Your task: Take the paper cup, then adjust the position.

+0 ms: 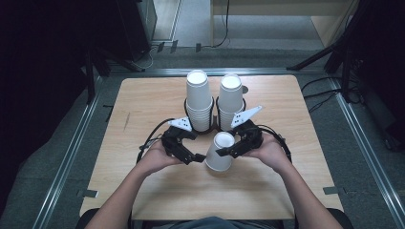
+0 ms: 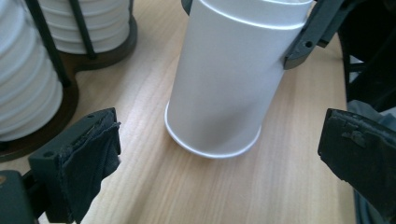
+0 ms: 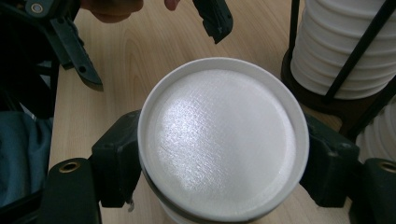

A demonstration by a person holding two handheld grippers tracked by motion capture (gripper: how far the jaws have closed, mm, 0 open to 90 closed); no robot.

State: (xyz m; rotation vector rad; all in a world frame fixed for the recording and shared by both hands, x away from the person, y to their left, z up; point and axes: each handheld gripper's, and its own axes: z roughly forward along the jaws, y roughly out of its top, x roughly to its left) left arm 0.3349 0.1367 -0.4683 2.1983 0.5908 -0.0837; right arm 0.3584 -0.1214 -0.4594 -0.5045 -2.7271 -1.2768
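Right gripper [image 1: 228, 151] clamps inverted cup [image 1: 220, 152]; left gripper [image 1: 196, 157] spread beside it

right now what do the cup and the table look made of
Cup: probably paper, matte white, with a thin rolled rim and a faintly textured base showing in the right gripper view. Table: wood or wood-look laminate, pale with visible grain, smooth satin finish.

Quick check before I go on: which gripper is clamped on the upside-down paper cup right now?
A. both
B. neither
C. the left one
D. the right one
D. The right gripper has its pads pressed on both sides of the paper cup, while the left gripper stands wide open, its pads apart from the cup.
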